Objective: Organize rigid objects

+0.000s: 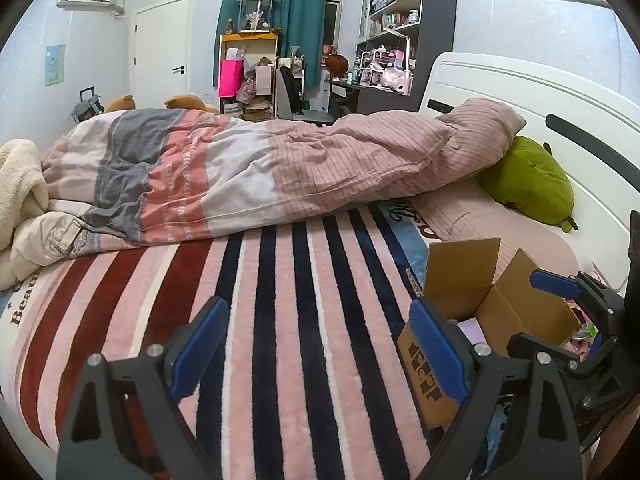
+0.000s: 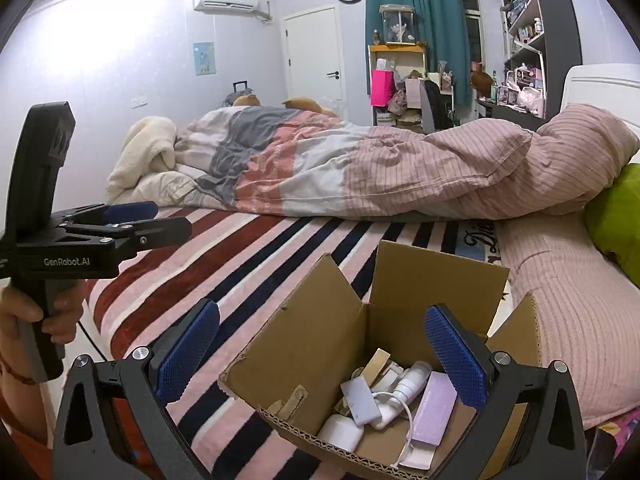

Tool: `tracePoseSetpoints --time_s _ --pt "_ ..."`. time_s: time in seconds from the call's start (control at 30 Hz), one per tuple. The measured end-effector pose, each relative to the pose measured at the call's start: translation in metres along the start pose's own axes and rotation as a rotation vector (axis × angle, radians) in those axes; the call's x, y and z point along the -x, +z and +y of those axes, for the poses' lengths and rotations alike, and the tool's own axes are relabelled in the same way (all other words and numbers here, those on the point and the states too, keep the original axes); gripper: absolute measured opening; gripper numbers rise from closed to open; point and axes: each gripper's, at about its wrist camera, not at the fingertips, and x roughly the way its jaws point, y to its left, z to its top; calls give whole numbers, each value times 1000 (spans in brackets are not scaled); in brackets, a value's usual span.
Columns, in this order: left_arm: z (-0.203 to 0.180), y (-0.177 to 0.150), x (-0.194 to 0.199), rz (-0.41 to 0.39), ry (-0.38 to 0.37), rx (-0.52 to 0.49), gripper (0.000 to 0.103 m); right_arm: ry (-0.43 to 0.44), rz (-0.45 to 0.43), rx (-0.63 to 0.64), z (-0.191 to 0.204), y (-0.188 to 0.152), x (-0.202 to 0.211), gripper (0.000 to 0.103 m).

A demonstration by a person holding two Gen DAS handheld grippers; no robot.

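Note:
An open cardboard box sits on the striped blanket at the bed's near right; it also shows in the left wrist view. Inside lie a purple box, a white bottle, a grey adapter, a white case and a white cable. My right gripper is open and empty, its jaws straddling the box. My left gripper is open and empty over the blanket, left of the box; it shows side-on in the right wrist view.
A rolled striped duvet lies across the bed behind. A green plush leans on the white headboard. A pink pillow lies right of the box. Shelves and a desk stand at the far wall.

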Motion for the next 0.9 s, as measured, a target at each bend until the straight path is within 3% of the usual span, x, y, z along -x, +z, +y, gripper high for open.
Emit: tracePoseSetpoints --time_s 0.9 --pt "7 -2 0 -1 -1 3 91 5 3 -7 0 -1 -3 103"
